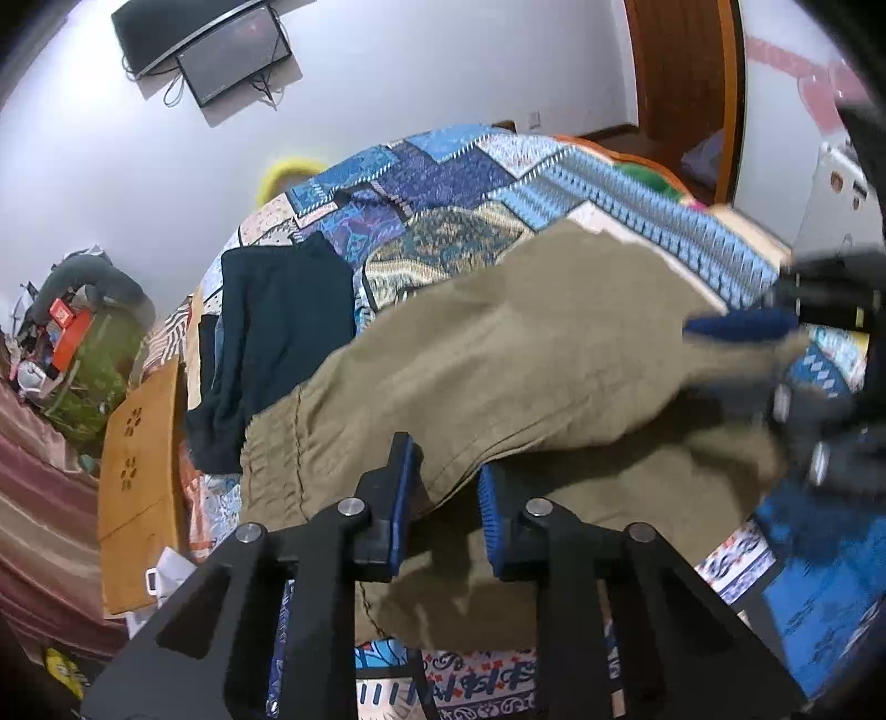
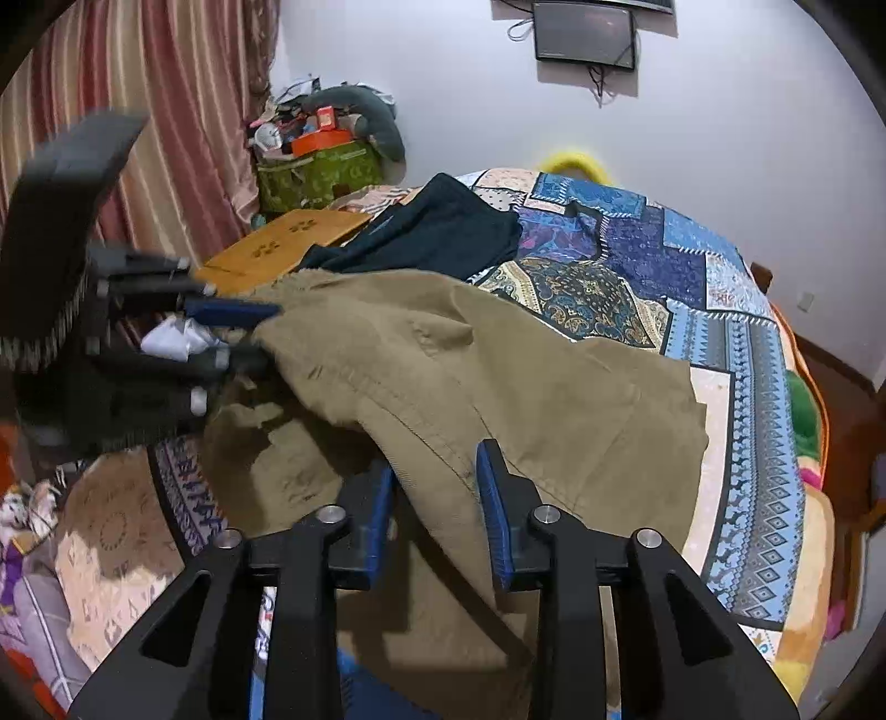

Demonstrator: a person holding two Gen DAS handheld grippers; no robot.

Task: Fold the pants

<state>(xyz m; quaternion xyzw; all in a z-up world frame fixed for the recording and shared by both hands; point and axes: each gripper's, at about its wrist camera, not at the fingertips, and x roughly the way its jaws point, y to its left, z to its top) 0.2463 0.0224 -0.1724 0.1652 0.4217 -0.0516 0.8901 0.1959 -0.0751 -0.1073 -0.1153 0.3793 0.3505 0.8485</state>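
Observation:
Khaki pants (image 1: 526,354) (image 2: 554,399) lie spread over a blue patchwork quilt (image 1: 454,183) (image 2: 637,249), with their near edge lifted off the bed. My left gripper (image 1: 446,498) is shut on a fold of that near edge, and khaki cloth fills the gap between its blue pads. In the right wrist view the left gripper (image 2: 249,338) shows blurred at the left, clamping the gathered waist end. My right gripper (image 2: 434,498) is shut on a raised ridge of the pants. The left wrist view shows the right gripper (image 1: 753,354) blurred at the far right, on the cloth's other end.
A dark folded garment (image 1: 282,332) (image 2: 443,227) lies on the quilt beyond the pants. A wooden lap table (image 1: 141,459) (image 2: 288,238) sits at the bed's edge beside a green box (image 2: 315,171) piled with clutter. Striped curtains (image 2: 166,111) hang behind, and a screen (image 2: 584,33) hangs on the wall.

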